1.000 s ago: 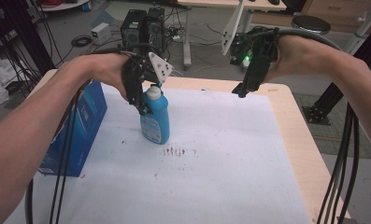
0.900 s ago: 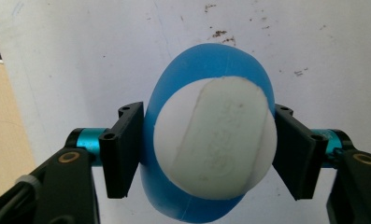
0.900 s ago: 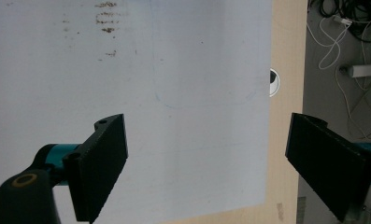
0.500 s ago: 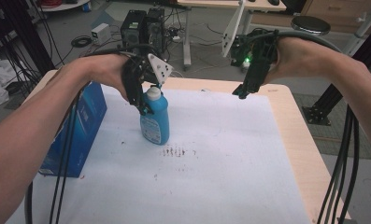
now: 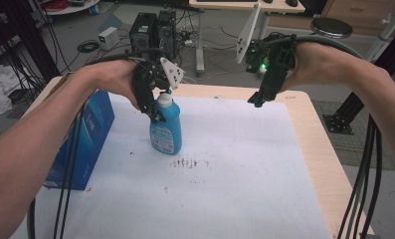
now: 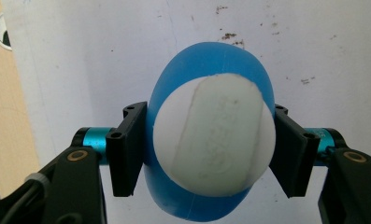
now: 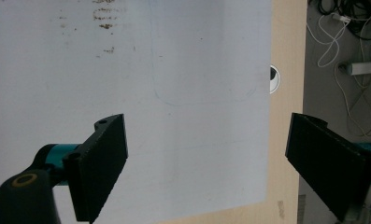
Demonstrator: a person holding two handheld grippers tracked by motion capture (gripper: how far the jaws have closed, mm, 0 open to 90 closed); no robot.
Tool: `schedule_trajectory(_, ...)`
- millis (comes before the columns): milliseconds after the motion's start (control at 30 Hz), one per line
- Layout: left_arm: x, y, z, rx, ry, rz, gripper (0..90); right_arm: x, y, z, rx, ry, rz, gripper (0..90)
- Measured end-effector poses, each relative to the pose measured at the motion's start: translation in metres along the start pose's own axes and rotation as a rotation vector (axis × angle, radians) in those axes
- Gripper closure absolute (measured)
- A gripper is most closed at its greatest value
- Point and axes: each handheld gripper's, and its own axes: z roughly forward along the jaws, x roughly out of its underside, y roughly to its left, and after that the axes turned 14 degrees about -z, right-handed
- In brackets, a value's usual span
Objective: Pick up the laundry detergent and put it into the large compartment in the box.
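Observation:
A blue bottle with a white cap stands upright on the white sheet, left of the middle. My left gripper comes down on it from above. In the left gripper view its jaws press both sides of the bottle top and have just been closing on it. My right gripper hangs above the sheet's far right corner, apart from the bottle. Its jaws stand wide open with nothing between them.
A blue box stands at the table's left edge, close to the bottle. Dark smudges mark the sheet in front of the bottle. The wooden table edge runs along the right. Cables trail from both forearms.
The left gripper's jaws have drawn in against the bottle's top. Both hands and the bottle keep their places.

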Motion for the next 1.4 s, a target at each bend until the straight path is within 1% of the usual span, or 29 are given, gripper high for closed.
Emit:
schedule_trajectory(67,-0.001,-0.002,-0.001,0.009,0.007,-0.014,36.2,0.001,0.000,0.000,0.000,-0.001,0.001,12.2)
schedule_trajectory(233,-0.005,-0.009,-0.010,0.023,-0.008,-0.058,36.3,0.001,0.001,0.001,0.004,-0.001,0.003,12.2)
schedule_trajectory(267,-0.005,-0.009,-0.010,0.023,-0.008,-0.058,36.4,0.001,0.001,0.001,0.004,-0.001,0.003,12.2)
schedule_trajectory(333,-0.007,-0.014,-0.017,0.023,-0.010,-0.085,36.4,0.000,0.001,0.001,0.005,0.001,0.001,12.2)
schedule_trajectory(533,-0.011,-0.023,-0.036,0.019,0.004,-0.138,36.6,-0.002,0.004,0.002,0.007,-0.003,0.003,12.1)
schedule_trajectory(567,-0.012,-0.025,-0.041,0.017,0.005,-0.154,36.6,-0.001,0.005,0.001,0.008,-0.001,0.000,12.2)
schedule_trajectory(700,-0.018,-0.033,-0.059,-0.005,0.032,-0.176,36.6,-0.001,0.008,-0.001,0.015,-0.011,0.009,12.2)
schedule_trajectory(733,-0.019,-0.035,-0.063,-0.009,0.032,-0.186,36.6,0.000,0.008,-0.001,0.015,-0.010,0.009,12.2)
schedule_trajectory(767,-0.019,-0.035,-0.063,-0.009,0.032,-0.186,36.6,0.000,0.008,-0.001,0.015,-0.010,0.009,12.2)
schedule_trajectory(800,-0.020,-0.039,-0.074,-0.018,0.041,-0.203,36.6,0.000,0.009,-0.001,0.016,-0.010,0.013,12.2)
schedule_trajectory(867,-0.021,-0.043,-0.085,-0.031,0.034,-0.228,36.6,0.002,0.011,-0.001,0.019,-0.015,0.016,12.2)
schedule_trajectory(900,-0.021,-0.045,-0.092,-0.037,0.033,-0.248,36.6,0.002,0.012,-0.001,0.019,-0.019,0.019,12.1)
schedule_trajectory(933,-0.021,-0.046,-0.097,-0.042,0.037,-0.257,36.7,0.003,0.012,-0.001,0.019,-0.021,0.020,12.1)
schedule_trajectory(1000,-0.021,-0.049,-0.110,-0.056,0.035,-0.290,36.7,0.003,0.013,-0.001,0.019,-0.021,0.020,12.2)
schedule_trajectory(1133,-0.018,-0.054,-0.130,-0.066,0.032,-0.332,36.7,0.000,0.015,-0.003,0.025,-0.026,0.008,12.1)
schedule_trajectory(1200,-0.016,-0.057,-0.139,-0.073,0.026,-0.363,36.8,-0.001,0.016,-0.004,0.026,-0.028,0.011,12.2)
schedule_trajectory(1233,-0.014,-0.058,-0.144,-0.073,0.033,-0.377,36.8,-0.001,0.016,-0.005,0.031,-0.031,0.002,12.2)
schedule_trajectory(1300,-0.010,-0.059,-0.150,-0.077,0.034,-0.401,36.9,-0.002,0.017,-0.006,0.034,-0.033,0.006,12.1)
schedule_trajectory(1367,-0.005,-0.060,-0.157,-0.092,0.041,-0.431,36.9,-0.002,0.018,-0.007,0.036,-0.028,-0.006,12.2)
schedule_trajectory(1400,-0.001,-0.060,-0.162,-0.100,0.047,-0.453,36.9,-0.002,0.019,-0.007,0.036,-0.031,-0.003,12.1)
